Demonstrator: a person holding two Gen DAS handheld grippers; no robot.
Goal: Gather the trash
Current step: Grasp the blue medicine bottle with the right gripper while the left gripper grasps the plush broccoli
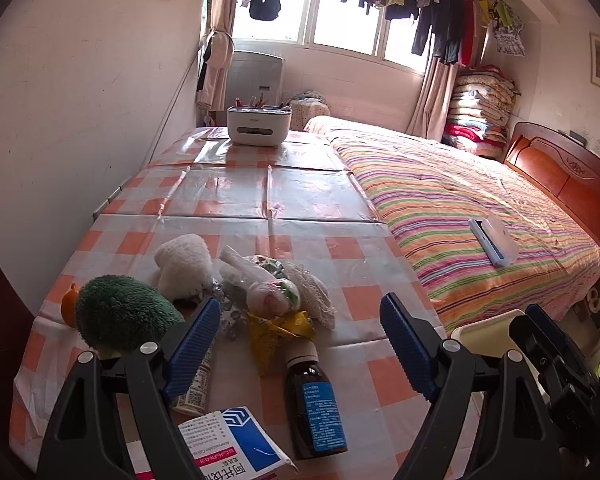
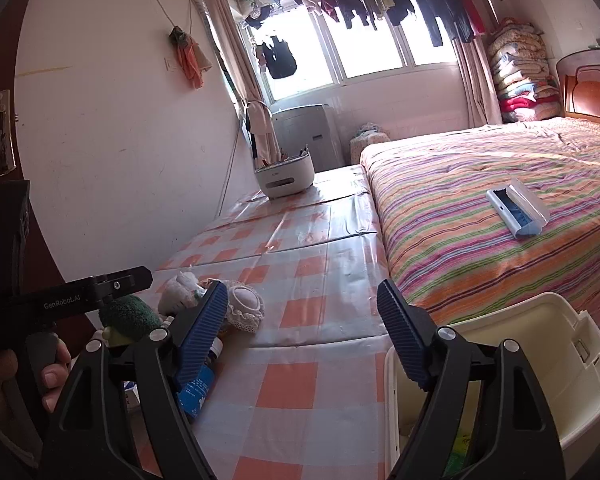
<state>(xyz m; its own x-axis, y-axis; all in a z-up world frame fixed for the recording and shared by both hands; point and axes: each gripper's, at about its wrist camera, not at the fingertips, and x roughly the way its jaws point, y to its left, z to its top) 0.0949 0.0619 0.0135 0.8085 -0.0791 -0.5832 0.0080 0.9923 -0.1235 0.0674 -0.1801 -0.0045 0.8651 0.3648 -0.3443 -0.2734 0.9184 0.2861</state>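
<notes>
A pile of clutter lies on the checked table (image 1: 260, 196): a yellow wrapper (image 1: 276, 332), clear plastic wrapping (image 1: 244, 276), a brown medicine bottle (image 1: 314, 400), a blue and white medicine box (image 1: 232, 444), a lace-edged pad (image 1: 312, 292), a green plush (image 1: 120, 312) and a white plush (image 1: 184, 264). My left gripper (image 1: 300, 344) is open just above the bottle and wrapper. My right gripper (image 2: 302, 332) is open over the table's near right edge, beside a cream bin (image 2: 540, 360). The bin also shows in the left wrist view (image 1: 488, 332).
A white desk organiser (image 1: 258, 126) stands at the table's far end. A striped bed (image 1: 460, 216) runs along the right with a blue and white case (image 1: 494, 242) on it. A wall (image 1: 80, 120) bounds the left.
</notes>
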